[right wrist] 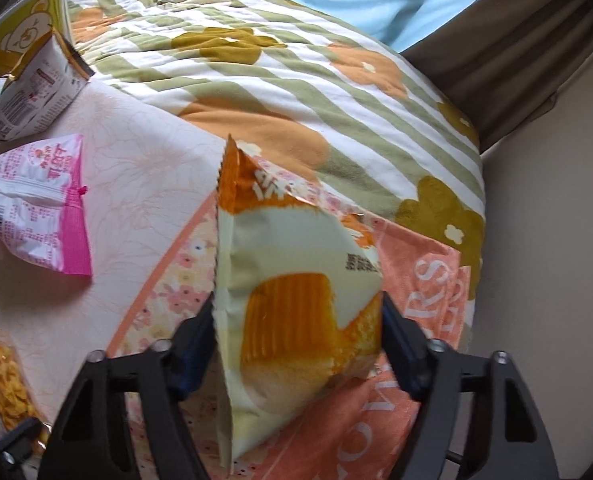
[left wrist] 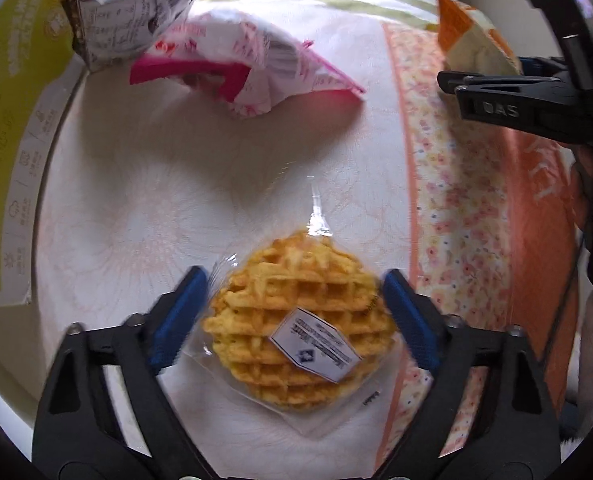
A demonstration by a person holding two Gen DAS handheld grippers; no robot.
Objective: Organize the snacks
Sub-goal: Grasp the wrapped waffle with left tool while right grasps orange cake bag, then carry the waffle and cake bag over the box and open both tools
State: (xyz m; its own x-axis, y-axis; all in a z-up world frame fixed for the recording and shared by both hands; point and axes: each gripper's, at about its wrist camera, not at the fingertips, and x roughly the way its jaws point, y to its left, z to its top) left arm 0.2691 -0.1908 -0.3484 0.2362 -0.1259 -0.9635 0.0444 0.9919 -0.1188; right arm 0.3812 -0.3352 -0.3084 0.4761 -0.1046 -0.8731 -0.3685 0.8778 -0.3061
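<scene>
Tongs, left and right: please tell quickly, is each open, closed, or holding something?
Left tongs: open, straddling the wrapped waffle, not yet clamped.
Right tongs: closed on the orange cake bag.

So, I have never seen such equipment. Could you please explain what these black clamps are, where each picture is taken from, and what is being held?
They are hand-held grippers; a person carries one in each hand, and each has a camera looking along its two fingers. In the left camera's picture, the left gripper is open around a wrapped waffle lying on the bed cover. In the right camera's picture, the right gripper is closed on an orange cake packet. A pink snack bag and a white carton lie further back, beside a yellow-green box.
</scene>
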